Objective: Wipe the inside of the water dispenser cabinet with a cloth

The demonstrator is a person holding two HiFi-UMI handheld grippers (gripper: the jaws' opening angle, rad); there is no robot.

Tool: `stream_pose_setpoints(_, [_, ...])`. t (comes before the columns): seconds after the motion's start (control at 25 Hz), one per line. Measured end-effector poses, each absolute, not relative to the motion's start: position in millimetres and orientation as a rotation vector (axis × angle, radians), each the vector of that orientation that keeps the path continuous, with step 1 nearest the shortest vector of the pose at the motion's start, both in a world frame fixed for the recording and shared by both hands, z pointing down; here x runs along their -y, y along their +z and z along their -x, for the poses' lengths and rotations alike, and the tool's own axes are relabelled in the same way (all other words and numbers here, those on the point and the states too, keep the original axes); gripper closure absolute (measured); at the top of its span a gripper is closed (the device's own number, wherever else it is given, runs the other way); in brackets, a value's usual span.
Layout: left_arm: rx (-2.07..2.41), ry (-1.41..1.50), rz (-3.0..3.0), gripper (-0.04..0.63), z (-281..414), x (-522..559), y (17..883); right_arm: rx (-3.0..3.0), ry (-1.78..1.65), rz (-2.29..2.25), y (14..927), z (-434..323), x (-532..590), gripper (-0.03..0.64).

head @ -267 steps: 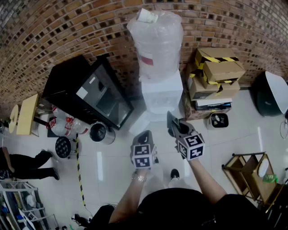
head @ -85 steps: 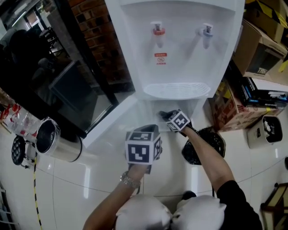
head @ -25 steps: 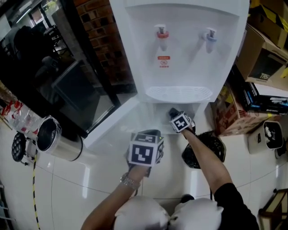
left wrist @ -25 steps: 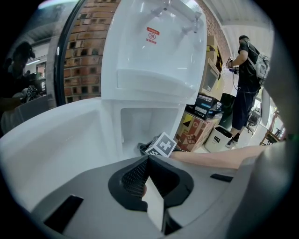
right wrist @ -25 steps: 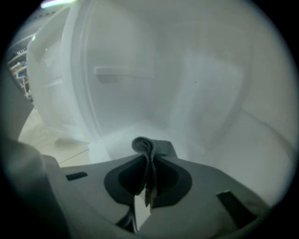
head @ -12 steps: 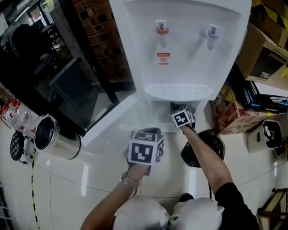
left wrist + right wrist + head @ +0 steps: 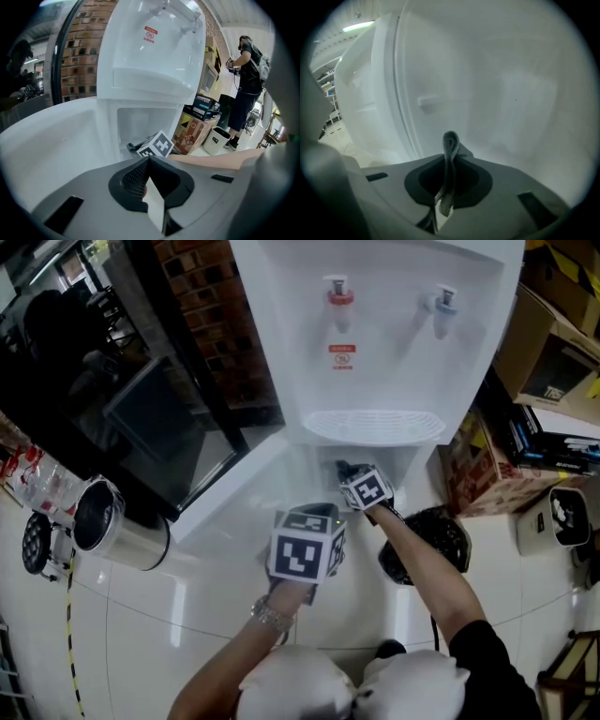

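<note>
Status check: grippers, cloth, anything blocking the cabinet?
Right gripper shut on cloth, inside the cabinet. Left gripper shut, empty, outside by the open door. No obstruction seen.

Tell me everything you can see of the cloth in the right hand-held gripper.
The cloth looks like thin grey fabric, folded into a narrow strip. The right hand-held gripper is shut on it, pinched between both jaws. A small rounded loop stands upright past the jaw tips and a loose end hangs below. It sits inside the white water dispenser cabinet, near the walls; whether it touches one cannot be told. In the head view it is only a dark scrap.
</note>
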State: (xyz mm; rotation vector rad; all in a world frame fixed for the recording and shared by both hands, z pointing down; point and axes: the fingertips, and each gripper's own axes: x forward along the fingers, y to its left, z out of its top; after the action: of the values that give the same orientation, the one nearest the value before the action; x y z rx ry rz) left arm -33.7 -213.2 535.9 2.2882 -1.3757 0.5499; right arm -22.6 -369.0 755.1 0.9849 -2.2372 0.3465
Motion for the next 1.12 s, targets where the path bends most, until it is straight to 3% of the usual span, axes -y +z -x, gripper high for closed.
stream_pose_setpoints(0.16, [1.384,0.544,-2.287,0.594,36,214,535,2.231,0.247,-1.194,719,-7,403,0.597])
stream_pose_setpoints(0.36, [1.371,0.547,-2.295,0.594,32,214,536,2.131,0.313,-1.208,751,-39,402,0.597])
stream_pose_setpoints(0.64, [1.364,0.553,-2.300,0.594,29,213,536,2.207,0.448,-0.882,783,16,355,0.597])
stream_pose_setpoints(0.88, [1.381,0.552,-2.290,0.594,37,215,536,2.281,0.244,-1.116,720,17,402,0.597])
stream_pose_setpoints(1.12, [1.376,0.556,-2.297,0.594,37,214,536,2.278,0.126,-0.738,763,42,362,0.597])
